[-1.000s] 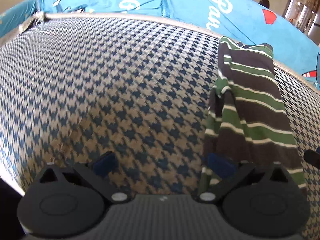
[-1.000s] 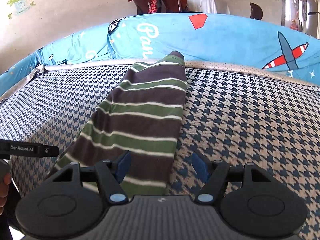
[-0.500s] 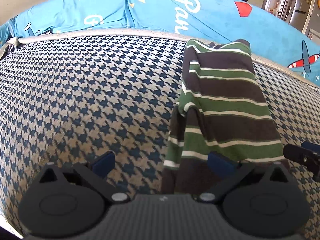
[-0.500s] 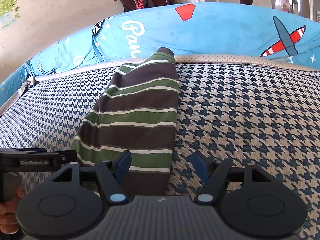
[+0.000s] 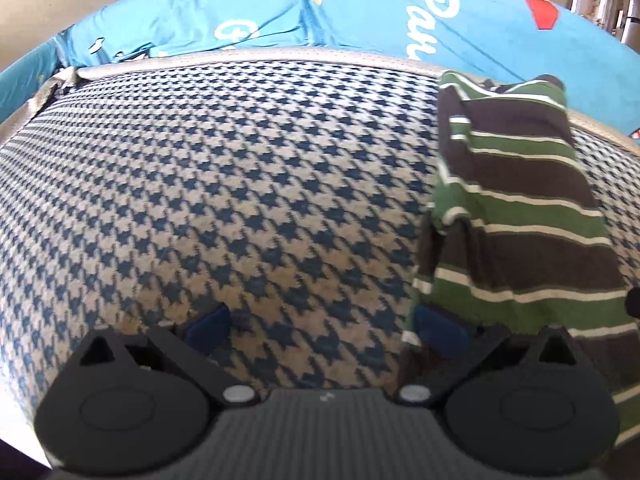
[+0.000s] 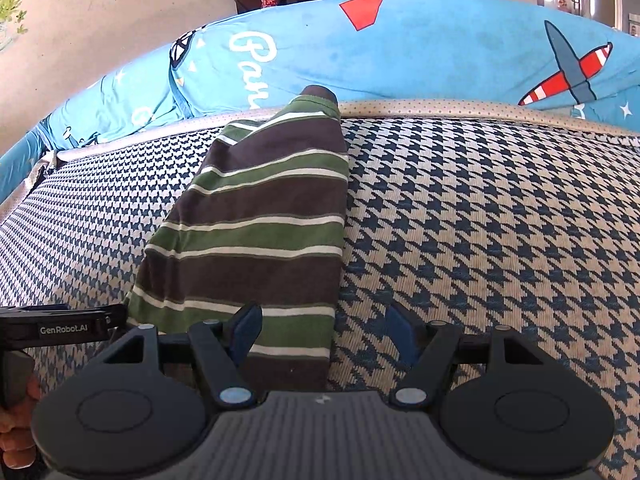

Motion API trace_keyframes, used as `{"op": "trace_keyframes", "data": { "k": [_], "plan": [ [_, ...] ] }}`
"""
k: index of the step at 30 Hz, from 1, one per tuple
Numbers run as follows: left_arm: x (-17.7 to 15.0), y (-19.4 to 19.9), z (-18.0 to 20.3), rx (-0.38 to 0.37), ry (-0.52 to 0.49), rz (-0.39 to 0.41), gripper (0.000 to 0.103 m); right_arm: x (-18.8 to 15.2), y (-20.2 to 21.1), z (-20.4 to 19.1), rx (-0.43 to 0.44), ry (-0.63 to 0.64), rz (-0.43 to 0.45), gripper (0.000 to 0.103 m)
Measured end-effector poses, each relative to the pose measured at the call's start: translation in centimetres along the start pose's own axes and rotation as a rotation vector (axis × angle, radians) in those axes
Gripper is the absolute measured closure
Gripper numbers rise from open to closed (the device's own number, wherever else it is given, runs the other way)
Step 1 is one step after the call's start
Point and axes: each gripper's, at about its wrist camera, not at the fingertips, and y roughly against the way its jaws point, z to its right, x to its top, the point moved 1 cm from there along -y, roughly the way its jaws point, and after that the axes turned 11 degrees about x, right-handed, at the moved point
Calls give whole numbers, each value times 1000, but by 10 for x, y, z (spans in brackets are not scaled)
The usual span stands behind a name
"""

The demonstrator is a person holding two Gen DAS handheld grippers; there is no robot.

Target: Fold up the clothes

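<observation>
Striped folded shirt (image 6: pixel 256 232) on houndstooth cover (image 5: pixel 240 184); "GenRobot.AI" on left gripper (image 6: pixel 64 330), both grippers' jaws wide, empty

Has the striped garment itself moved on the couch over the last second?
No. In the right wrist view the garment keeps its far tip at the couch trim below the white lettering; only the cameras shift.

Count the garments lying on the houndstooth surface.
1: a striped garment, folded into a long strip, lying lengthwise with its far end at the surface's far edge. More could lie outside both views.
</observation>
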Motion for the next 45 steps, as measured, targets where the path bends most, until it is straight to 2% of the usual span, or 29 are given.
{"op": "trace_keyframes", "data": {
  "k": [3, 7, 11, 18, 28, 32, 45],
  "plan": [
    [1, -3, -8, 39, 14, -10, 0, 4, -2, 1, 9, 7, 2, 34],
    [2, -3, -15, 26, 32, -19, 0, 9, -4, 3, 22, 18, 3, 34],
    [5, 5, -18, -34, 52, -17, 0, 17, -8, 4, 39, 39, 11, 34],
    [12, 7, 5, -107, 6, -30, 0, 33, -24, 15, 53, 49, 1, 34],
    [26, -6, 37, -74, -67, -5, 0, 56, -44, 26, 121, 19, 60, 34],
    [26, -16, 35, -72, -44, -20, 0, 65, -56, 31, 129, 9, 71, 34],
    [23, -17, 23, -94, -40, 17, 0, 98, -91, 52, 180, -23, 140, 34]
  ]
}}
